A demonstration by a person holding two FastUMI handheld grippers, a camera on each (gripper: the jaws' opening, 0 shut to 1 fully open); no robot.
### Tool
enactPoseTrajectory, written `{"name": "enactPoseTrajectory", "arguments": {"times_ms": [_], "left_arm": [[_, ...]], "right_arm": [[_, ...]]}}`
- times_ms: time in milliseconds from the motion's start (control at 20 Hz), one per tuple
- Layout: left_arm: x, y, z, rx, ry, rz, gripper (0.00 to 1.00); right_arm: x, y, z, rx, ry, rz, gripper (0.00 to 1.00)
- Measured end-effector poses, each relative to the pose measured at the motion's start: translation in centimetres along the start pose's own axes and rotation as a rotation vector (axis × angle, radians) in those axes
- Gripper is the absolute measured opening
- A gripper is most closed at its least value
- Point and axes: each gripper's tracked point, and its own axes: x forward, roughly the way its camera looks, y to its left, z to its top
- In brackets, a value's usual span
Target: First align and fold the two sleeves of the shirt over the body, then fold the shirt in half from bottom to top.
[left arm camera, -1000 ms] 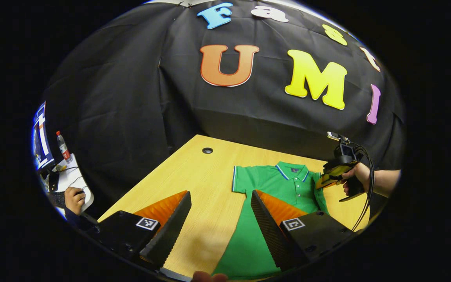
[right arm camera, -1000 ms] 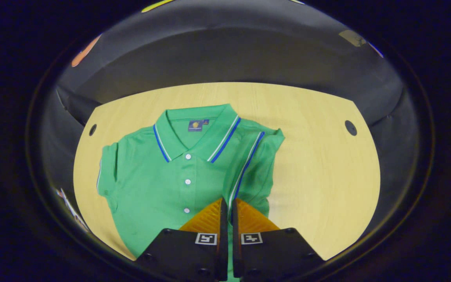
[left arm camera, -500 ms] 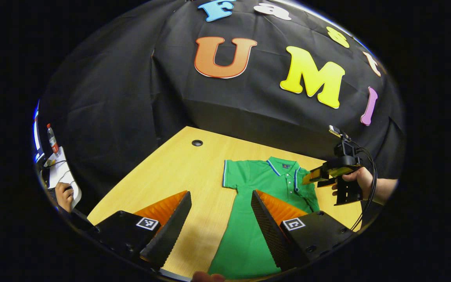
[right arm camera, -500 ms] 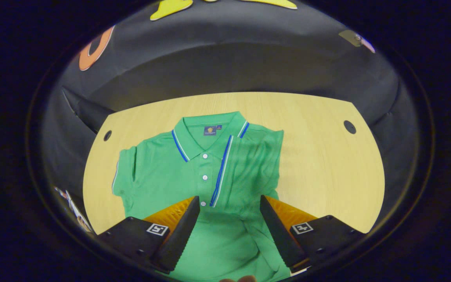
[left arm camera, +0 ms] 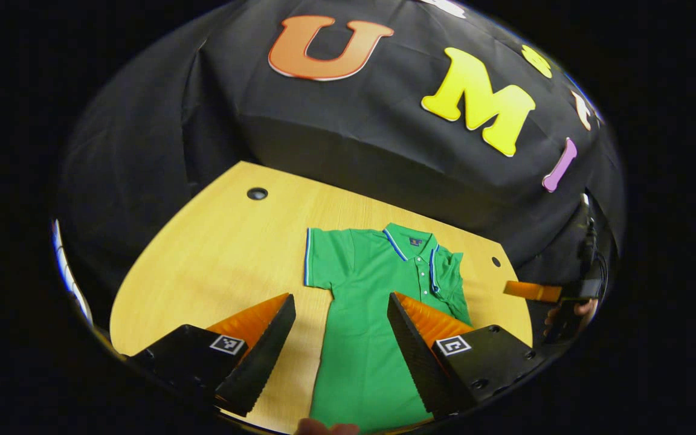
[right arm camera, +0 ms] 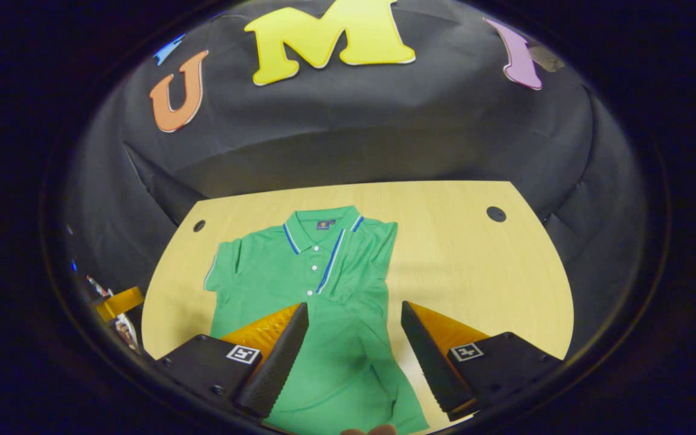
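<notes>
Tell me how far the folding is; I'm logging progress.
Done: one sleeve lies folded over the shirt body. In hand: nothing; the left gripper and right gripper are both open above the cloth. Left: the other sleeve still sticks out flat on the table, and the bottom-to-top fold isn't started.

Light wooden table (left arm camera: 215,254), pale yellow grain, rounded corners, set against black cloth wall. Two small round dark holes in tabletop near far edge: one (right arm camera: 495,214) toward far right corner, one (right arm camera: 199,226) toward far left corner. Green short-sleeved polo shirt (right arm camera: 299,272) with blue-and-white trim lies flat on table, collar toward far edge, hem toward near edge. Its right sleeve folded over body; its left sleeve spread out on wood.
</notes>
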Motion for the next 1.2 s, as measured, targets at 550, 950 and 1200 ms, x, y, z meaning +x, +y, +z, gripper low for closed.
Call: {"name": "enactPoseTrajectory", "arguments": {"times_ms": [550, 950, 1200], "left_arm": [[11.1, 3.5, 1.2, -0.181, 0.279, -0.053, 1.00], [16.2, 5.2, 0.7, -0.111, 0.476, -0.027, 0.96], [18.2, 6.1, -1.9, -0.057, 0.618, 0.021, 0.95]], "right_arm": [[-8.2, -11.2, -5.9, 0.070, 0.021, -0.101, 0.98], [-9.6, -11.7, -7.9, 0.082, 0.042, -0.109, 0.98], [-9.9, -12.6, -9.3, 0.098, 0.058, -0.131, 0.98]]}}
